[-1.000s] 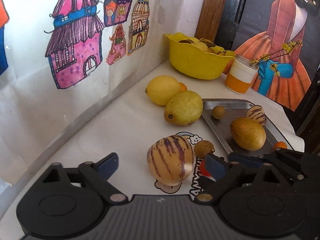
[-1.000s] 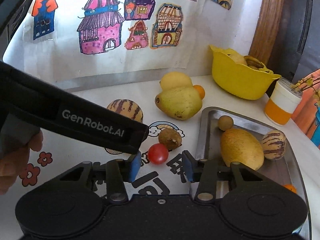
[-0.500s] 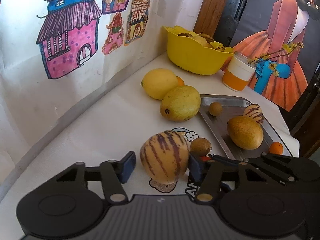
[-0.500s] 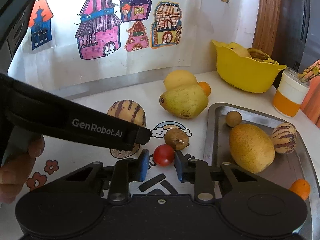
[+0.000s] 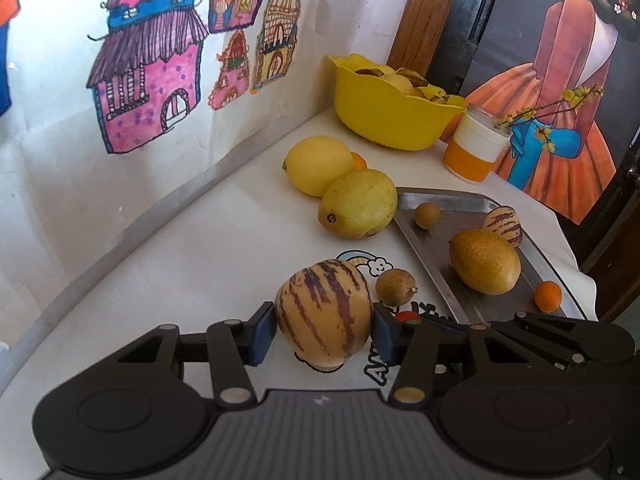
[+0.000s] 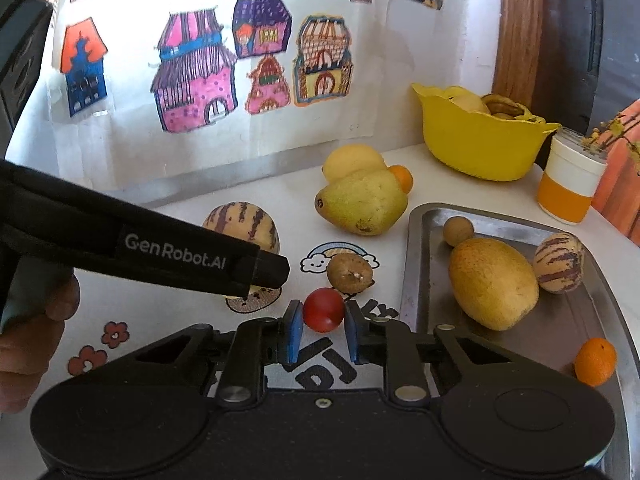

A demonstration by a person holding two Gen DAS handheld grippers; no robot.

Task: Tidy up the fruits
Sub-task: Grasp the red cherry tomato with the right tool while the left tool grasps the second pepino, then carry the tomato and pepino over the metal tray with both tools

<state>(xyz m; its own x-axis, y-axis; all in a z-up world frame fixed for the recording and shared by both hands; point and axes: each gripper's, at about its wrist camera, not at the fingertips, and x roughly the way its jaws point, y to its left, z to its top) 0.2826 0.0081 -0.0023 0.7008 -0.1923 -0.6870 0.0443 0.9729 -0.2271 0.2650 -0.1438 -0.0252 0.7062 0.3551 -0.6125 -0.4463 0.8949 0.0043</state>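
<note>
Left gripper (image 5: 323, 326) pads touching both sides of striped melon (image 5: 324, 314) on the table, right gripper (image 6: 323, 330) narrowed onto red tomato (image 6: 323, 309), brown fruit (image 6: 350, 272) at tomato's 1 o'clock, tray (image 6: 416, 240) at 3 o'clock.

- The left gripper (image 5: 324, 326) has moved in and narrowed; its pads now press both sides of the striped melon (image 5: 323, 317)
- The right gripper (image 6: 321, 330) has narrowed until its pads touch the tomato (image 6: 323, 309)
</note>
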